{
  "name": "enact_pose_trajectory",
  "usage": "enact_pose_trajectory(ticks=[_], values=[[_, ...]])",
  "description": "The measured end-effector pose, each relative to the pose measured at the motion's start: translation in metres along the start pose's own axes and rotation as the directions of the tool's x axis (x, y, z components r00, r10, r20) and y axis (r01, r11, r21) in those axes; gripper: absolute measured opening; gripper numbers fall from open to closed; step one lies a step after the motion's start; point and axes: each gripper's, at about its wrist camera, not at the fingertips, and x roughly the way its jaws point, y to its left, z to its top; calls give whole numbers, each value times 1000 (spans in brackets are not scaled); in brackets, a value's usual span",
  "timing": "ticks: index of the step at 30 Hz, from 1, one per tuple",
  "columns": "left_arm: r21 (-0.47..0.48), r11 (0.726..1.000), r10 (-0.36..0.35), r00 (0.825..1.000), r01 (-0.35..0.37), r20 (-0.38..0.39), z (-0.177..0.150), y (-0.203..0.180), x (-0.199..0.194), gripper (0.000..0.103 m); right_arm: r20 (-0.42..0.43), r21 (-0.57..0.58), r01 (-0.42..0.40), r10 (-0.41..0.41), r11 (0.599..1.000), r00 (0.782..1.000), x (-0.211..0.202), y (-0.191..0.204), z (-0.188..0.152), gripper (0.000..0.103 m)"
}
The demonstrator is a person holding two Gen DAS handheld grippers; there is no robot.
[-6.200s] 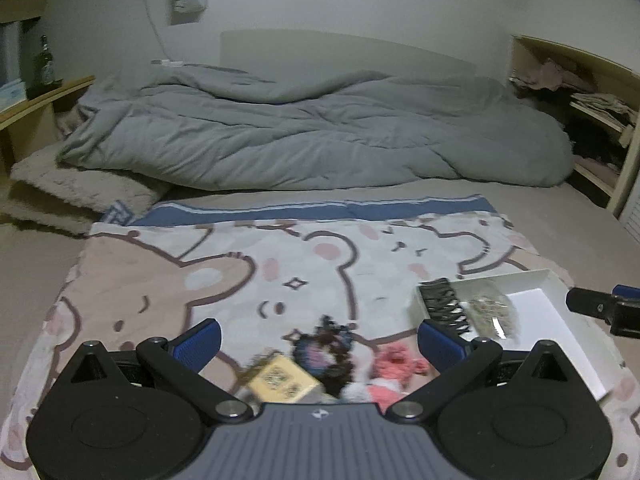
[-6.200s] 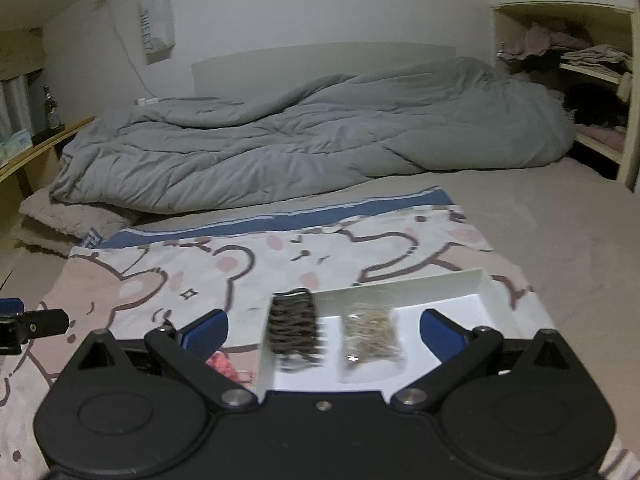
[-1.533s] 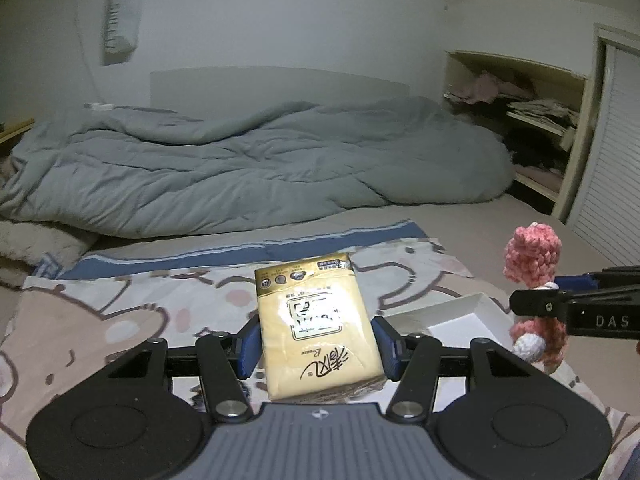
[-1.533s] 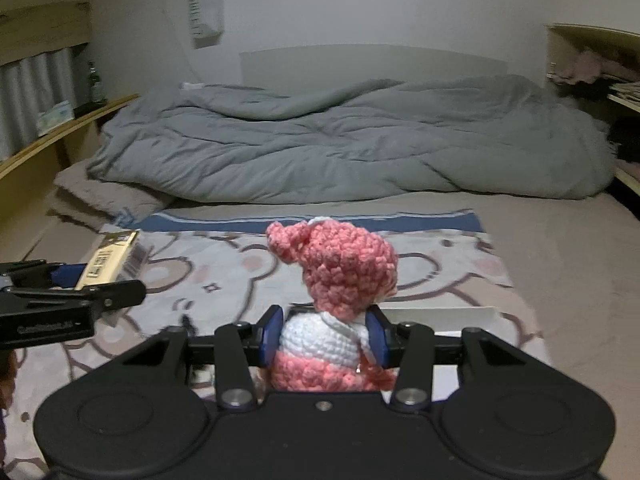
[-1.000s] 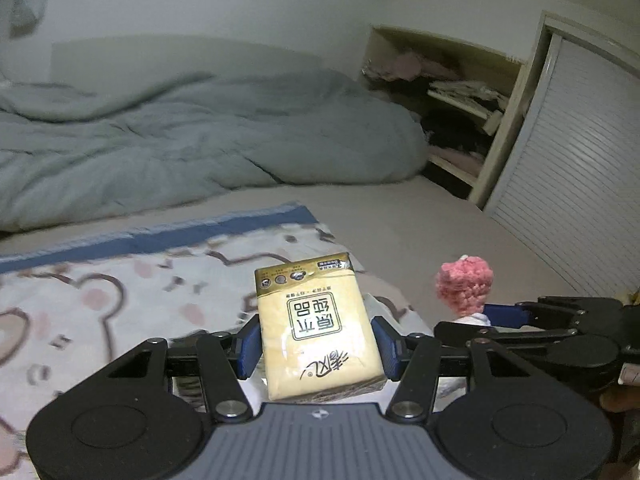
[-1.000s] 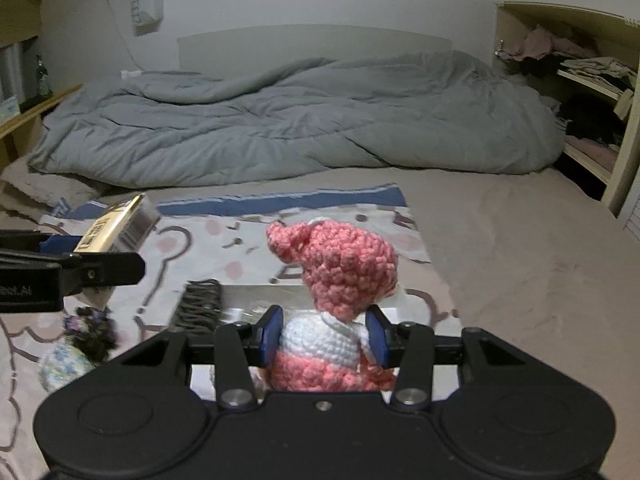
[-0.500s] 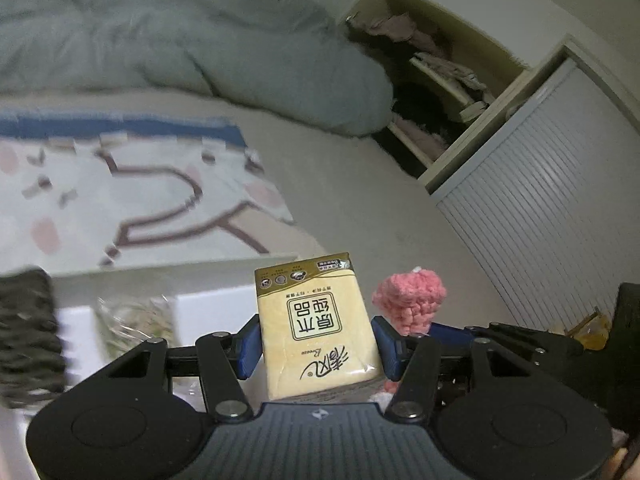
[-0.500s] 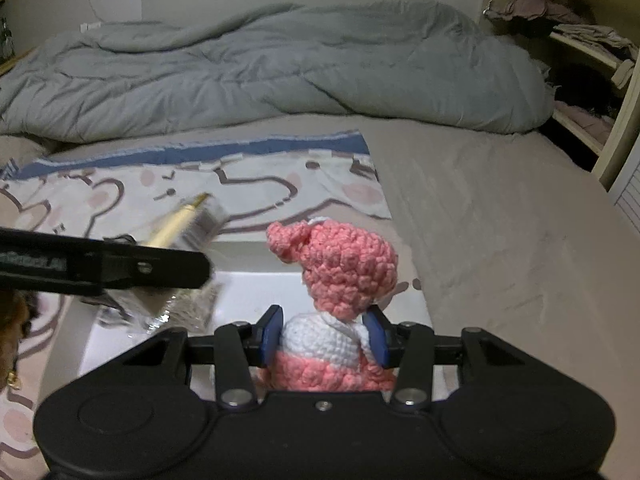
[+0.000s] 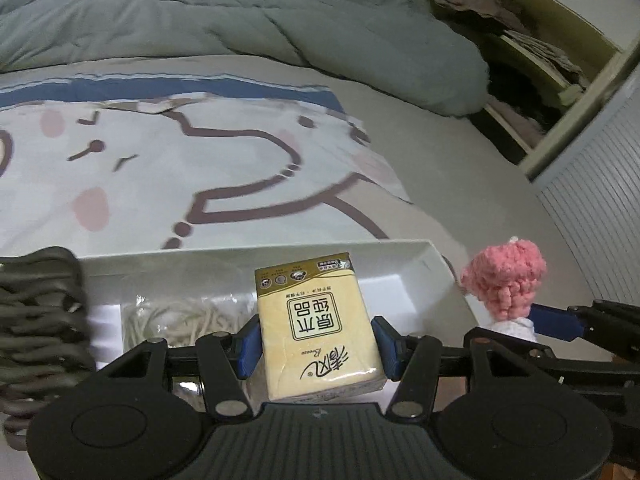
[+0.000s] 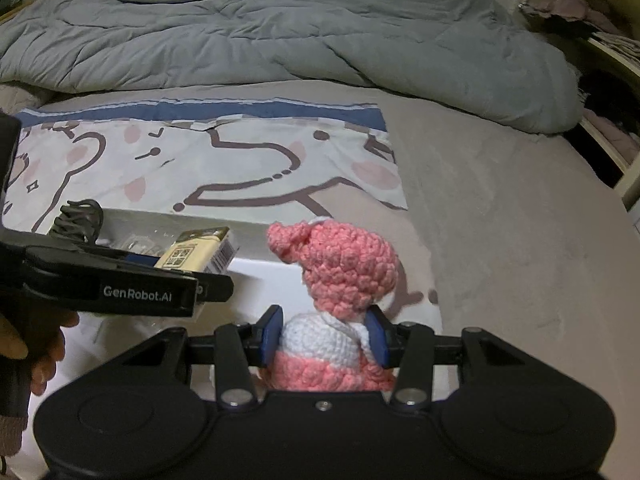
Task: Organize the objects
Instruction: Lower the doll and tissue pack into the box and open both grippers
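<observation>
My left gripper [image 9: 318, 346] is shut on a yellow tissue pack [image 9: 316, 328] and holds it over the white tray [image 9: 416, 258]. The pack also shows in the right wrist view [image 10: 196, 255]. My right gripper [image 10: 325, 334] is shut on a pink and white crochet doll [image 10: 340, 280], just right of the left gripper and above the tray's right end [image 10: 264, 280]. The doll shows in the left wrist view [image 9: 506, 282]. In the tray lie a dark hair claw [image 9: 40, 312] and a clear bag of pale bands [image 9: 188, 318].
The tray sits on a bear-print cloth [image 9: 224, 168] spread on a beige bed. A grey duvet [image 10: 280, 28] is heaped behind. Shelves with clothes [image 9: 528, 52] and a slatted door [image 9: 600, 184] stand at the right.
Both grippers have moved right and down over the tray, each still holding its object. The left gripper now sits lower above the tray, beside the bag.
</observation>
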Motion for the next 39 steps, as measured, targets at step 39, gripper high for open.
enact_pose_trajectory(ticks=[39], values=[[171, 982, 56, 991, -77, 124, -21, 6, -196, 86, 166, 272, -51, 5, 961, 986, -124, 35, -29, 78]])
